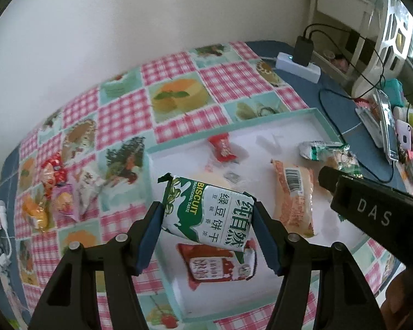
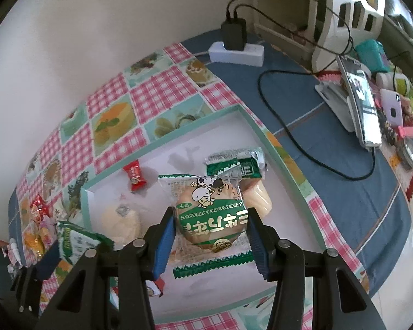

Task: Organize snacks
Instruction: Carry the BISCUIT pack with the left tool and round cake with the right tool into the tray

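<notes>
The landmark here is the shallow white tray with a mint-green rim (image 1: 315, 112) (image 2: 272, 144), lying on a pink-checked tablecloth with food pictures (image 1: 118, 115) (image 2: 107, 93). Above the tray's near-left part, the left gripper (image 1: 208, 220), with black arms and blue pads, is clamped on a green-and-white biscuit packet (image 1: 206, 214), its pads pressing both short sides so the packet hangs clear of the tray floor. Directly beneath that packet, on the tray floor, lies a red-and-white snack packet (image 1: 217, 264). Over the tray's middle, the right gripper (image 2: 210, 236) grips a clear, green-edged wrapper holding a round bun with a cow cartoon (image 2: 206, 209), jaws about half closed against its sides. On the tray floor beyond it sit a second green-trimmed bun packet (image 2: 234, 167), a small red sweet wrapper (image 2: 135, 178) toward the far-left corner, and an orange packet with a barcode (image 1: 294, 200). Left of the tray, on the cloth, a loose heap of small bright sweets (image 1: 55, 189) waits. Right of the tray, on the blue cloth, stand a white power strip with a black charger (image 2: 235, 46) and a propped phone (image 2: 363, 107).
</notes>
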`<state>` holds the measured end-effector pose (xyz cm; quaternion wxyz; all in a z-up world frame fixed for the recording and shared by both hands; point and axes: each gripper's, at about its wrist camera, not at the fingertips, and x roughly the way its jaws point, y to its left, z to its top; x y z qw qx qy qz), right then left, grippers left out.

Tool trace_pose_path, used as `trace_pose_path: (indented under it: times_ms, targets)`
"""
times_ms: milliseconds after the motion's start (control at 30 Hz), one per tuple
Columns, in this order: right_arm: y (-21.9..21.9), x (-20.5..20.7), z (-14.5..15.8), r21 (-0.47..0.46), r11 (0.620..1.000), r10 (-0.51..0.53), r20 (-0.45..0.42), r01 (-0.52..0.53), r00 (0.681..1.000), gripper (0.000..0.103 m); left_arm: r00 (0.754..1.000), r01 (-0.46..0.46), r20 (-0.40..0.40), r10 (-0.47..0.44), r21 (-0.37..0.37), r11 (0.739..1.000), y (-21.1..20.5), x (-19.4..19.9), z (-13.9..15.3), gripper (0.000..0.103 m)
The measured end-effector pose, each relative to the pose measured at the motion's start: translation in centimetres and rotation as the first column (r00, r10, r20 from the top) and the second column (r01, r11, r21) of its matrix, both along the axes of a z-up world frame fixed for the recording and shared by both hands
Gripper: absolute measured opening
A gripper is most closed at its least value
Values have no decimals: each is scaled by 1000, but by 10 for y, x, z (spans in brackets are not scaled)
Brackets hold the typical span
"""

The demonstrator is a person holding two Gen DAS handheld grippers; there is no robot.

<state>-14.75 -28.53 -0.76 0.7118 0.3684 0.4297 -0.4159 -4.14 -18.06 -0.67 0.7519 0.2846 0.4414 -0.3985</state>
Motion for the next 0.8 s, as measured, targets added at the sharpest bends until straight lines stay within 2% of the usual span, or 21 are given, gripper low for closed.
trace_pose_path:
  times_ms: [300, 533, 800]
  targets:
    - [-6, -4, -14, 47, 999, -27, -30, 28, 999, 53, 1000, 5, -26, -5, -20, 1000, -8, -1, -8, 67]
    - [-7, -4, -23, 71, 997, -28, -79, 34, 996, 53, 1000, 21, -16, -21, -13, 1000, -10, -4, -9, 67]
    - [-9, -6, -32, 109, 993, -39, -98, 49, 994, 55, 999, -22, -29, 22, 0, 1000, -6, 6, -11, 68]
